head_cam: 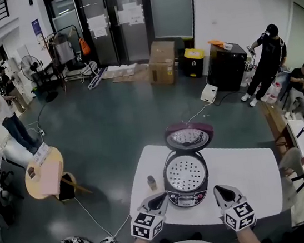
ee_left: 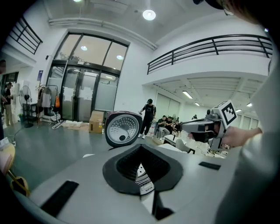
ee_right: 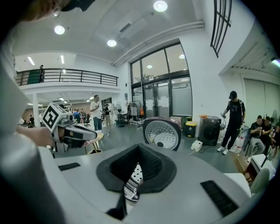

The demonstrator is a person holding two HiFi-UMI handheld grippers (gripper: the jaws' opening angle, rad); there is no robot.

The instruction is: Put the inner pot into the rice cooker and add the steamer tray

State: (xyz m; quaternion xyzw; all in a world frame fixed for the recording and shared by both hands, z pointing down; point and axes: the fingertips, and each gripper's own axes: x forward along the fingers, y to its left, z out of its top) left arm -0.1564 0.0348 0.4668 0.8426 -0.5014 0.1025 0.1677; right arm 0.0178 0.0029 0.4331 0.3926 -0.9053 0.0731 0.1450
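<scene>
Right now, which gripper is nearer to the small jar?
Left. The left gripper is close to the jar, on its near side; the right gripper is past the cooker.

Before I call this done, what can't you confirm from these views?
- Inner pot: head view, the steamer tray fills the rice cooker, hiding anything beneath.
- Control panel print: head view, too small.
- Small object left of the cooker: head view, too small to identify.
- Cooker body: gripper views, the shut left gripper and right gripper block all but the lid and a tray sliver.
</scene>
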